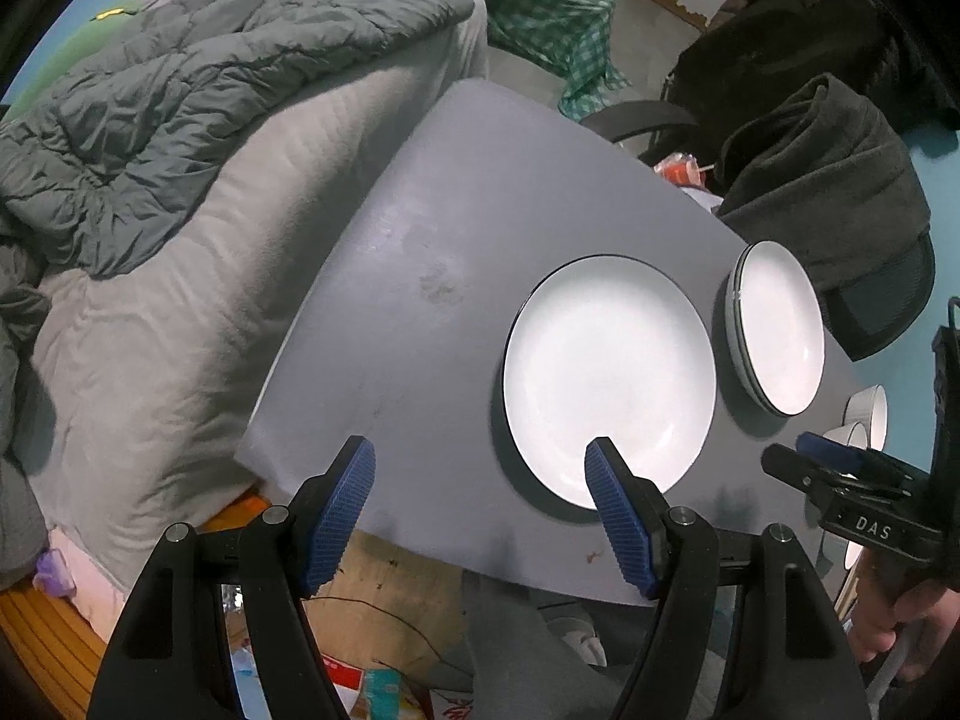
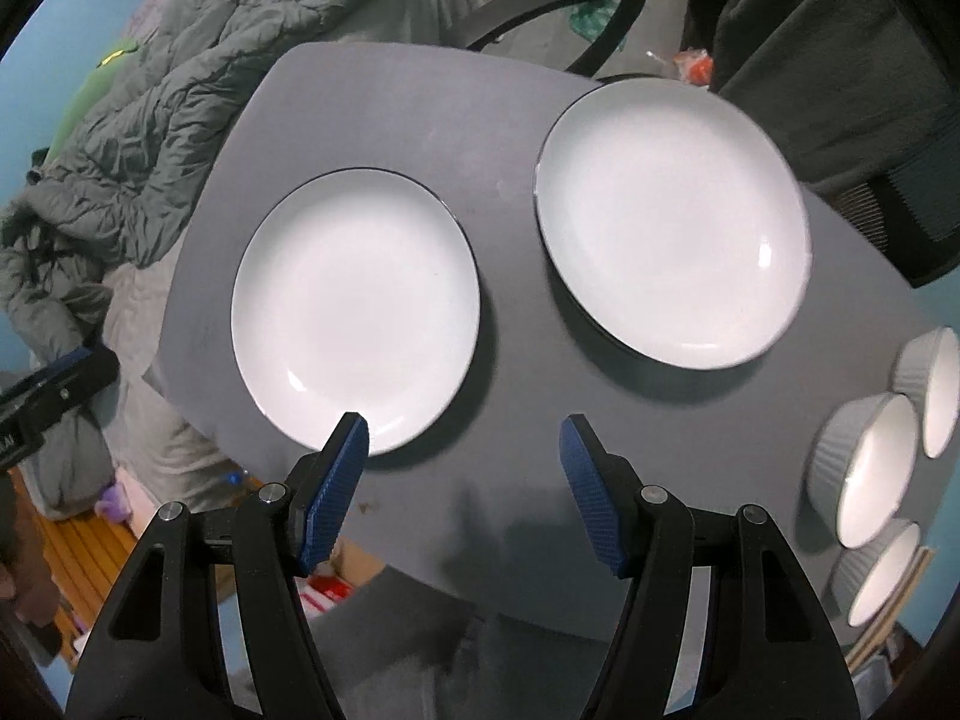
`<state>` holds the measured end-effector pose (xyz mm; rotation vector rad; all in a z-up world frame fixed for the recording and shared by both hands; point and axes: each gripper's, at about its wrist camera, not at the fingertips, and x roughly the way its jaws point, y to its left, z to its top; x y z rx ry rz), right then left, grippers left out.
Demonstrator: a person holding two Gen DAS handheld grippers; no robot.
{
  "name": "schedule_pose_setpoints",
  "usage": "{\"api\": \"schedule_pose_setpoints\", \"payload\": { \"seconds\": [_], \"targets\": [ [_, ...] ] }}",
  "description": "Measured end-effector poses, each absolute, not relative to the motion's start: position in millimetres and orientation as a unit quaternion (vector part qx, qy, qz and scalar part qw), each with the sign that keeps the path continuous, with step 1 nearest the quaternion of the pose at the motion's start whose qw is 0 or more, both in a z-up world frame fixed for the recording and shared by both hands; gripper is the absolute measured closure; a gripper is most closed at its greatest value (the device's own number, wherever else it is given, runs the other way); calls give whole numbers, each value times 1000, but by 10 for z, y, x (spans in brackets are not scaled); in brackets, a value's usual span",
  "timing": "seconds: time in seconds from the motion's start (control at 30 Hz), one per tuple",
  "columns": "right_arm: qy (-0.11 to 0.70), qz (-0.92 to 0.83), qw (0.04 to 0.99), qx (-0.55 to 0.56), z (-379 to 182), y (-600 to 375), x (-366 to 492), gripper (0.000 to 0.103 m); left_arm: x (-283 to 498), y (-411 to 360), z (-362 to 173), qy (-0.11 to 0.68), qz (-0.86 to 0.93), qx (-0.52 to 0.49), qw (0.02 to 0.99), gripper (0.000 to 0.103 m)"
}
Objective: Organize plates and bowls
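Two white plates lie side by side on the grey table [image 2: 516, 408]: a near plate [image 1: 609, 381] [image 2: 354, 312] and a second plate [image 1: 780, 327] [image 2: 669, 222], which in the left wrist view seems to rest on another plate. Three white ribbed bowls [image 2: 873, 468] stand in a row at the table's right edge; two of them show in the left wrist view [image 1: 867, 414]. My left gripper [image 1: 480, 456] is open and empty above the table's near left corner, its right finger over the near plate's rim. My right gripper [image 2: 465, 429] [image 1: 834, 462] is open and empty over the front of the table.
A bed with a grey quilt [image 1: 180, 90] runs along the table's left side. An office chair draped in dark clothing [image 1: 828, 180] stands behind the table on the right. Clutter lies on the floor below the front edge [image 1: 372, 684].
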<state>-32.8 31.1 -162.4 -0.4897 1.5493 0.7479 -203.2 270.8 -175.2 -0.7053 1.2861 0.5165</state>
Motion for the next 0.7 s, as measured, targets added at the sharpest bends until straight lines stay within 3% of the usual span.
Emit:
{"api": "schedule_pose_setpoints", "payload": {
  "seconds": [0.7],
  "targets": [
    [694,334,612,-179,-2300,479,-95,38,-1496,2851,-2611,607,176,-304,713,29]
  ]
}}
